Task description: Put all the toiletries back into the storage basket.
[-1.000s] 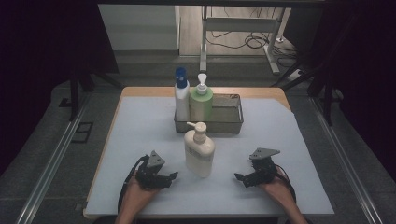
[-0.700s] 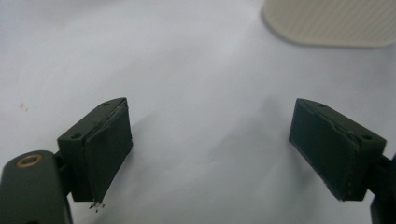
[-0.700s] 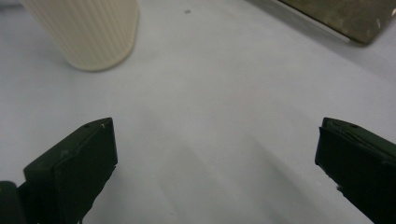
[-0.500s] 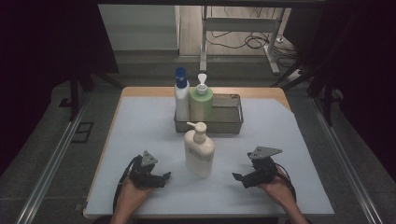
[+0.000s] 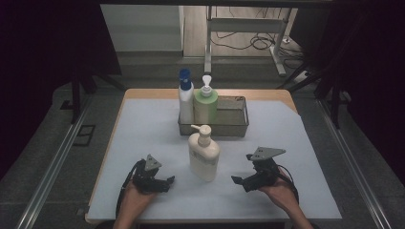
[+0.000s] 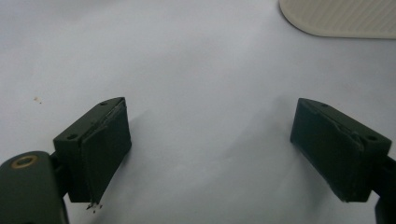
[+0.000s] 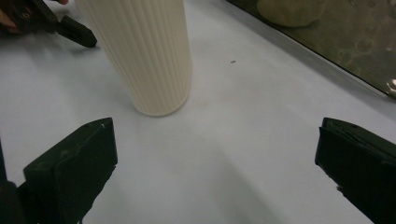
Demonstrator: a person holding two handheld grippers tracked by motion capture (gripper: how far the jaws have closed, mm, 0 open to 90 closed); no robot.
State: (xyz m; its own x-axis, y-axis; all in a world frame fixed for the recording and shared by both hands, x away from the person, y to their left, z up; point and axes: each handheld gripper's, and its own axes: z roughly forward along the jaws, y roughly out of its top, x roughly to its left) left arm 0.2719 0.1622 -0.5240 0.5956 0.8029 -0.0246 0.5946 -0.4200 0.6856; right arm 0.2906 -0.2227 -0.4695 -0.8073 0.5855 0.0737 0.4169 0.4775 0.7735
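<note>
High view: cream pump bottle (image 5: 204, 151) upright between left claw (image 5: 168, 182) and right claw (image 5: 237, 180), both agape, empty.

Left gripper (image 5: 165, 181): black body, lower left of the high view, with a grey three-cornered plate on top and a black cable looping off its rear. Right gripper (image 5: 239, 180): same build, lower right, larger grey plate and a black cable curving behind. In the left gripper view, the fingers (image 6: 100, 149) are blocky black pads with small screw holes on their upper faces; a brass-coloured fitting sits at lower left. Both forearms are bare, no sleeves visible.
</note>
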